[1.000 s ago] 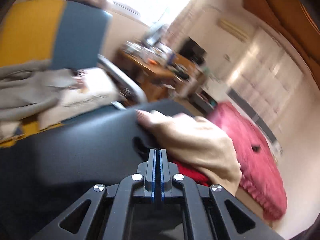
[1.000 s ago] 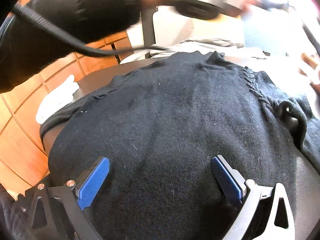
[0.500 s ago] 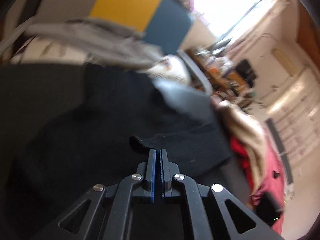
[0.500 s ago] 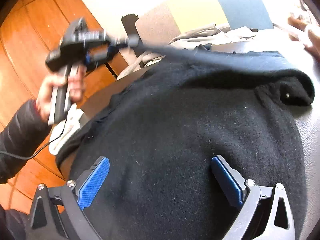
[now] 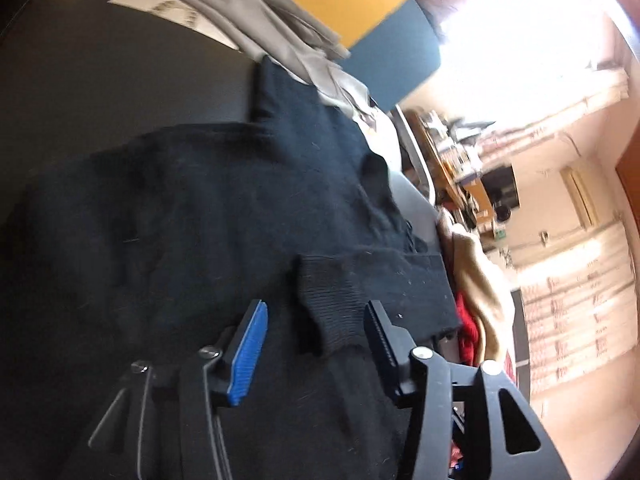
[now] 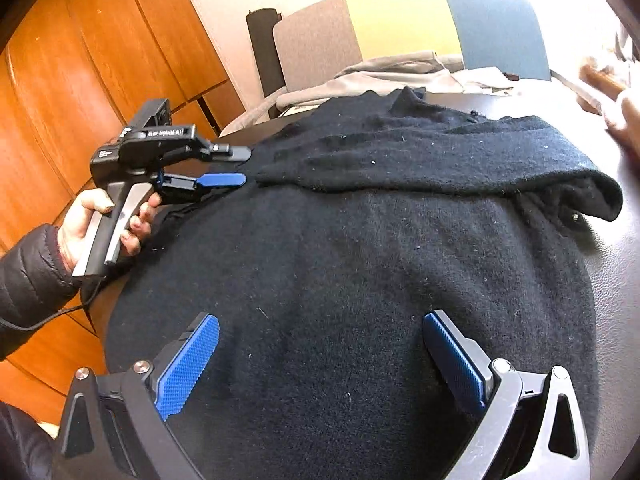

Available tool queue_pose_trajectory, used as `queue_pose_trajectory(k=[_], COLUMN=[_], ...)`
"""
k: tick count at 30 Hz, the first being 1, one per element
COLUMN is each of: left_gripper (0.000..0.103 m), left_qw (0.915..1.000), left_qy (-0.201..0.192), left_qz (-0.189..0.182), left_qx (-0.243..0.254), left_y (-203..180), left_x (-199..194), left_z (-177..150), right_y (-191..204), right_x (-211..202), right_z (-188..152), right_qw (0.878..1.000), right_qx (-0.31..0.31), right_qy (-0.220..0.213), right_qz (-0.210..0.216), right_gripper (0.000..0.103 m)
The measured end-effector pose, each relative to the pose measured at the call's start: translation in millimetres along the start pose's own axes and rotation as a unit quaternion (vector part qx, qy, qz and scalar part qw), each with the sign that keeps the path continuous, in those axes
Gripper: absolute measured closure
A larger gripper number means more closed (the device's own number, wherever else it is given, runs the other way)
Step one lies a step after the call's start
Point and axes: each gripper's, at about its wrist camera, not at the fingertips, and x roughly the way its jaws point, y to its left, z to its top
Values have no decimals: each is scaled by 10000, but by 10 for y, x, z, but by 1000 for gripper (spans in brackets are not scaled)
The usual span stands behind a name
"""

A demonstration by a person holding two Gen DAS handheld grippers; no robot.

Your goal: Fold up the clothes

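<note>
A black knit sweater lies spread on a dark table. One sleeve is folded across its upper body. In the left wrist view the sleeve's ribbed cuff lies just ahead of my left gripper, which is open and empty, with the cuff between the fingers. The left gripper also shows in the right wrist view at the sweater's left edge, jaws apart. My right gripper is open and empty, low over the sweater's lower body.
A chair with grey, yellow and blue back panels stands behind the table with grey clothes piled on it. Wooden cabinet doors are at the left. Red and beige clothing lies beyond the table's right edge.
My left gripper carried the sleeve across the sweater, laid it down and opened, letting go of the cuff. The right gripper stayed open in place.
</note>
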Motion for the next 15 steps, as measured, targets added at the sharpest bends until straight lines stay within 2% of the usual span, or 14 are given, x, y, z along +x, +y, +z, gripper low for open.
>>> queue_pose_trajectory(k=[3, 6, 7, 8, 9, 11, 13, 15], left_gripper=[49, 51, 60, 77, 97, 98, 98, 98], left_qw=[9984, 9951, 9935, 9927, 9927, 9955, 9970, 9965], left_qy=[-16, 33, 104, 133, 139, 7, -368, -657], left_qz=[351, 722, 860, 913, 918, 708, 366, 117], left_qx=[450, 669, 739, 773, 770, 631, 574, 504], left_y=[-222, -394, -447, -480, -505, -531, -568, -562], left_x=[167, 271, 309, 347, 367, 315, 167, 9], left_z=[24, 51, 68, 85, 107, 176, 262, 303], right_y=[0, -34, -66, -102, -139, -220, -315, -401], right_x=[-59, -201, -199, -190, -142, -19, 126, 204], right_z=[121, 300, 359, 418, 466, 548, 610, 637], right_qw=[9999, 9989, 9985, 9979, 9972, 9953, 9921, 9897], right_qx=[84, -51, -85, -118, -151, -184, -139, -18], right_qy=[-13, -263, -242, -205, -113, 94, 276, 281], right_qz=[-132, -376, -491, -610, -724, -942, -1214, -1407], right_gripper=[0, 0, 0, 0, 0, 0, 0, 0])
